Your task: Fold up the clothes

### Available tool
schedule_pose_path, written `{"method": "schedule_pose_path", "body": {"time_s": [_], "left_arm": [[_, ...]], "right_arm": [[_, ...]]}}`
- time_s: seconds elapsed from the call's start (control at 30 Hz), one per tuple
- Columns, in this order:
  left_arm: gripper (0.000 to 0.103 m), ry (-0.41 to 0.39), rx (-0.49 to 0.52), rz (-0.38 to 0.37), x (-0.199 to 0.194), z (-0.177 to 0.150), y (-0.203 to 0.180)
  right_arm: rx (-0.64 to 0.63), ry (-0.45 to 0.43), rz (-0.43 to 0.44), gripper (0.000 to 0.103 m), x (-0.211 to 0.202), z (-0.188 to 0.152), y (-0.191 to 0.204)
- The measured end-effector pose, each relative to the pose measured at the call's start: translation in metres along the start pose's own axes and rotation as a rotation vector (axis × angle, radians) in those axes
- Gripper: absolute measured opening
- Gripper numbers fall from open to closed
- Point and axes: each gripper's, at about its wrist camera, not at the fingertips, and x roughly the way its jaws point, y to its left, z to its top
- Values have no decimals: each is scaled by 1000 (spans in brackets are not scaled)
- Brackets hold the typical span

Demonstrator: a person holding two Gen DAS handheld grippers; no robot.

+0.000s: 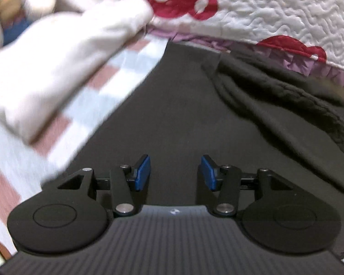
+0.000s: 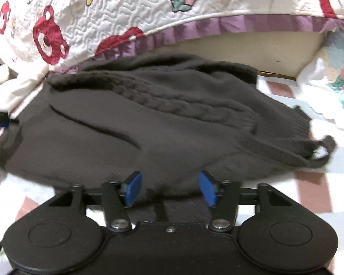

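While the dark grey sweater lies spread on the checked sheet, a cable-knit fold runs across its far half and a narrow strip of it curls out past its right edge. Its near hem sits just ahead of the right gripper, whose blue pads stand apart with nothing pinched between them; that tool is released and tilts steeply down at the hem. In the left wrist view the left gripper likewise points down over the flat grey cloth, pads spread and gripping nothing. The sweater's left edge runs diagonally away there, meeting bare sheet, and a white garment, blurred, lies on that sheet to the left. At the far side a white quilt with red bears and a purple frill overhangs the sweater's far edge. To the right a floral cloth sits well clear, leaving open sheet along the sweater's right and near edges.
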Motion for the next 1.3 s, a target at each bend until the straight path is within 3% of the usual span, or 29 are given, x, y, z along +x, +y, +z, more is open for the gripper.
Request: {"method": "schedule_pose_path", "body": {"time_s": [0.1, 0.2, 0.23, 0.3, 0.47, 0.6, 0.73, 0.8, 0.9, 0.97, 1.0, 1.13, 1.2, 1.3], "left_arm": [[48, 9, 13, -18, -5, -4, -10], [48, -2, 48, -40, -11, -10, -23], [48, 0, 61, -50, -13, -12, -28], [48, 0, 103, -74, -19, -15, -38], [48, -44, 233, -129, -42, -27, -55], [48, 19, 191, -116, -35, -29, -58], [48, 61, 166, -91, -31, -35, -54], [48, 82, 137, -91, -30, -37, -48], [48, 106, 90, -96, -30, -40, -43], [48, 103, 71, -108, -34, -43, -43], [48, 84, 73, -144, -39, -43, -47], [48, 19, 127, -379, -60, -45, -81], [52, 69, 141, -536, -64, -53, -107], [53, 210, 135, -732, -60, -81, -152]], "right_arm": [[-14, 29, -25, 68, 26, 14, 19], [-161, 82, -152, 69, 56, 11, 42], [-226, 48, -191, 55, 55, 6, 49], [-321, 35, -241, 11, 46, -1, 59], [-200, 43, -195, 10, -11, -3, 65], [-163, 157, -156, 11, -4, -17, 52], [18, 233, -50, 16, -8, -17, 23], [81, 264, -45, 16, -15, -18, 8], [206, 226, -76, 27, -31, -23, -25], [367, 156, -88, 44, -46, -30, -55], [461, 112, -88, 54, -52, -32, -74], [748, -25, -76, 54, -66, -41, -135], [835, -58, -39, 55, -66, -41, -155], [881, -85, 4, 55, -58, -37, -172]]}}
